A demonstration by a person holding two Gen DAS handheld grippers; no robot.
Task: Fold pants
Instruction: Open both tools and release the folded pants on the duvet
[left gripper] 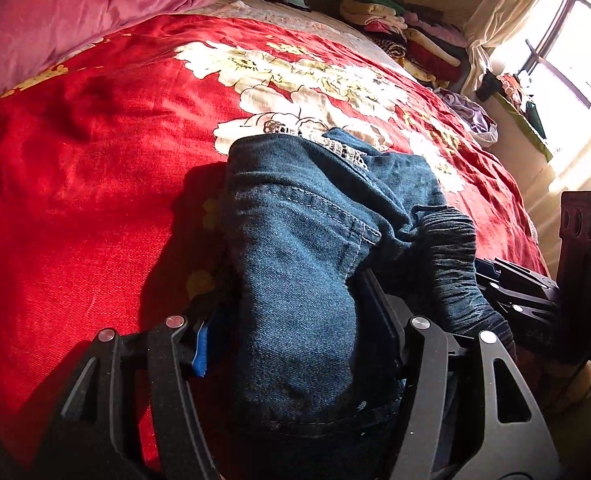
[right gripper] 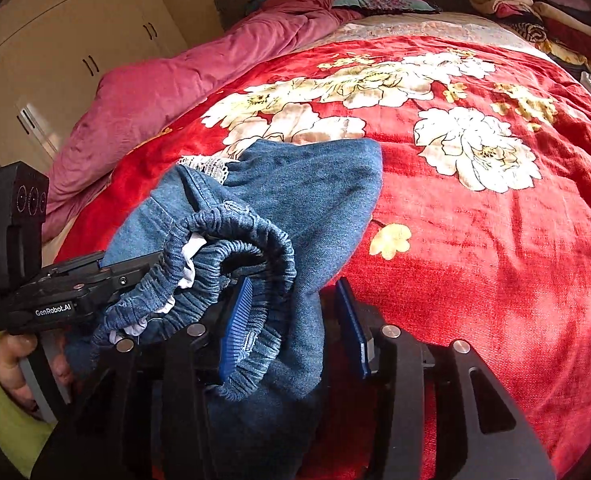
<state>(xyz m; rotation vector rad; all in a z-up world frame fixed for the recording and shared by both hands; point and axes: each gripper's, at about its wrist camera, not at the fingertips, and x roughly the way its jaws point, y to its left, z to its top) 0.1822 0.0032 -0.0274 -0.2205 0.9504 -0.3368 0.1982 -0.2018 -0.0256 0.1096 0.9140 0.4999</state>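
The pants are dark blue jeans (left gripper: pixel 295 232) with a ruffled elastic waistband (right gripper: pixel 239 256) and a lace trim. They lie bunched on the red flowered blanket (left gripper: pixel 75 200). My left gripper (left gripper: pixel 295 328) has the denim filling the wide gap between its fingers. My right gripper (right gripper: pixel 295 328) stands open with the waistband and a fold of the jeans (right gripper: pixel 295 184) lying between its blue pads (right gripper: pixel 237 320). The left gripper's body also shows at the left of the right wrist view (right gripper: pixel 55 292), against the waistband.
A pink quilt (right gripper: pixel 167 92) lies along the bed's left side. Pillows (right gripper: pixel 383 2) and a pile of folded clothes (right gripper: pixel 535 12) sit at the head and far right. Wardrobe doors (right gripper: pixel 55 40) stand left; a curtained window (left gripper: pixel 555 40) is at the right.
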